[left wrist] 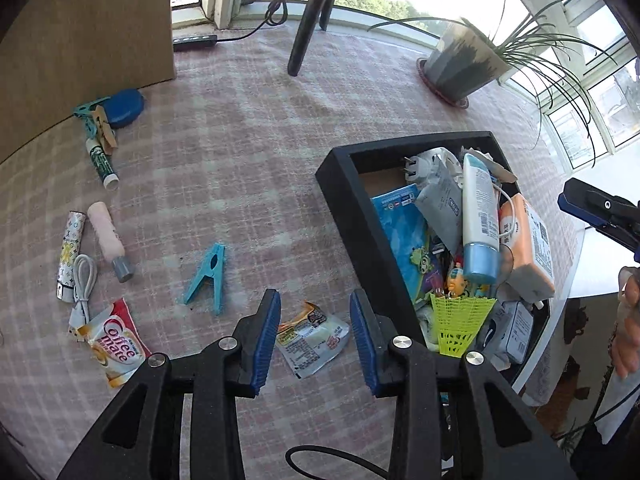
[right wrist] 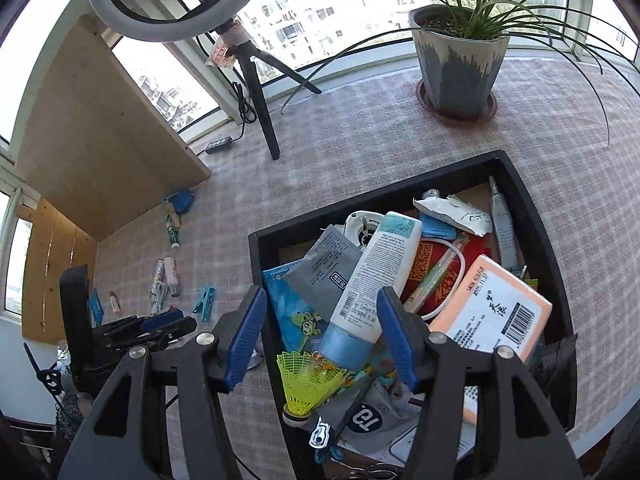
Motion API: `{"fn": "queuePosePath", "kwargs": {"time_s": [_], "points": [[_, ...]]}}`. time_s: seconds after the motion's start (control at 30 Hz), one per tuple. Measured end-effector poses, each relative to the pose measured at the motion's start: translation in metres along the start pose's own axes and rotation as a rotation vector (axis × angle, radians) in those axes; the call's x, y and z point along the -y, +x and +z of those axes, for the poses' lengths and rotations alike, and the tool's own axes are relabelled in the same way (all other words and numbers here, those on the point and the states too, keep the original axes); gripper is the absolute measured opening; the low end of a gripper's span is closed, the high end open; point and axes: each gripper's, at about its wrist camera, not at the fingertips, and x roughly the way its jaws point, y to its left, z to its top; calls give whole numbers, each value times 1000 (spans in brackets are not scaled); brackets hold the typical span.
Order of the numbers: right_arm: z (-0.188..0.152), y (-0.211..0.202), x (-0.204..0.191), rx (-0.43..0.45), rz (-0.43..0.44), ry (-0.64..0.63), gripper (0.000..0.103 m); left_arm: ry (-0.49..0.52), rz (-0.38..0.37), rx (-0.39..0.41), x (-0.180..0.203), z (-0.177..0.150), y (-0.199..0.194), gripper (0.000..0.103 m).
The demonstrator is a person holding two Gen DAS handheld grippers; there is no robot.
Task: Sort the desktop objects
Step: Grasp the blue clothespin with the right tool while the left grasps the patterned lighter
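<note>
Left tongs [left wrist: 314, 334]: open, nothing between the pads, hovering over a foil sachet [left wrist: 314, 336] that lies on the bench [left wrist: 248, 152] just left of the black tray [left wrist: 360, 224].
Right tongs [right wrist: 320, 336]: open and empty, held above the near end of the tray, over the white tube with a blue cap [right wrist: 370, 284].
Tray contents: crowded; white tube on top, orange tissue pack [right wrist: 494, 306] at right, yellow shuttlecock [right wrist: 306, 380] at the near edge, blue packet [right wrist: 292, 308] at left, white plug [right wrist: 360, 226] toward the far end.
Loose items on bench: teal clothes peg [left wrist: 208, 280] left of the sachet; Coffee-mate sachet [left wrist: 116, 348] near left; white cable [left wrist: 84, 284], patterned tube [left wrist: 72, 256] and pink tube [left wrist: 110, 246] further left; green-and-white stick [left wrist: 102, 162], wooden peg [left wrist: 104, 128] and blue round case [left wrist: 126, 108] at far left.
Background: potted plant [right wrist: 460, 64] at far right; tripod leg [left wrist: 310, 20] at far centre.
</note>
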Motion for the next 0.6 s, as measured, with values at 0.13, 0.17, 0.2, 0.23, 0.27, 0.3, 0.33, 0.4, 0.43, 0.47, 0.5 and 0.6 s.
{"fn": "queuePosePath", "kwargs": {"time_s": [0.13,0.17,0.2,0.23,0.27,0.3,0.33,0.4,0.43,0.47,0.5,0.6], "points": [[-4,36,-46,-66,44,-67,57,-127,74,19,-69,-1,-5,33],[-5,46,-57,-84,49,-79,56,-148,91,23,-84,0,-6,33],[-8,57,-68,-103,55,-91,56,-167,117,29,-98,0,-7,33],[-11,66,-78,-119,62,-104,56,-189,138,33,-112,2,-8,33],[-14,76,-87,-133,68,-112,56,-205,151,34,-124,4,-8,33],[-16,86,-95,-146,69,-121,56,-222,159,30,-136,6,-7,33],[-19,96,-103,-159,62,-133,54,-243,160,26,-147,8,-6,33],[-23,118,-116,-186,42,-146,51,-272,164,17,-164,13,-3,33],[-25,127,-121,-202,42,-144,47,-281,167,14,-169,15,-1,33],[-26,138,-124,-222,43,-138,46,-283,164,9,-174,17,1,33],[-28,146,-127,-236,46,-128,46,-286,156,1,-177,18,3,33],[-32,165,-134,-254,34,-117,46,-279,159,-6,-181,22,8,33]]}}
